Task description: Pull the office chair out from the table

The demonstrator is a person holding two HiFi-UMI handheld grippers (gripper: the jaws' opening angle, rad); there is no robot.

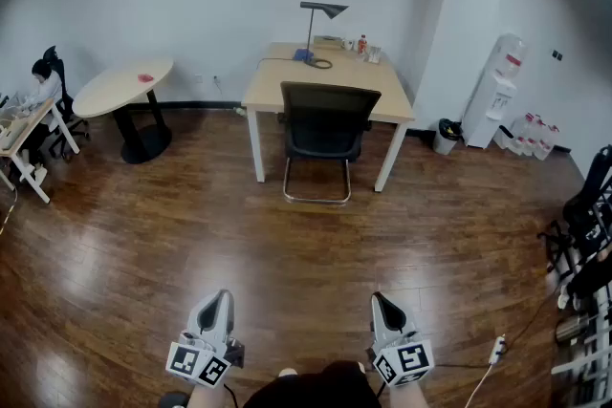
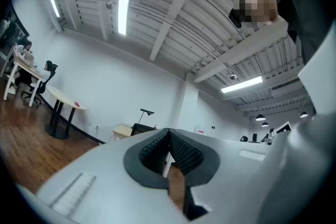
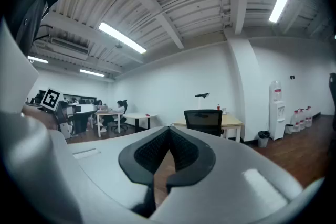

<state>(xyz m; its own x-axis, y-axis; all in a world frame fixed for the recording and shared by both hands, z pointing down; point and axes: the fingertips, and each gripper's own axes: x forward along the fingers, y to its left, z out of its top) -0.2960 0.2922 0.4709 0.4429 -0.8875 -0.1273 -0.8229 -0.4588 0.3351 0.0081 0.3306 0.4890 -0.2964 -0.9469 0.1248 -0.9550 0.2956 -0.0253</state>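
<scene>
1. Left gripper (image 1: 220,299), near left: fingers (image 2: 185,153) closed, empty.
2. Chair (image 1: 325,124), far centre, pushed in at the desk's (image 1: 273,83) near edge, between its legs; wide bare floor (image 1: 306,248) separates it from both grippers.
3. Right gripper (image 1: 381,301), near right: fingers closed, empty.

The head view looks steeply down from well back, with the office chair (image 1: 325,124) and table (image 1: 271,83) far ahead. Both gripper views face the same way from lower down, the left one tilted toward the ceiling (image 2: 173,13). All three views share the far office chair and table.
</scene>
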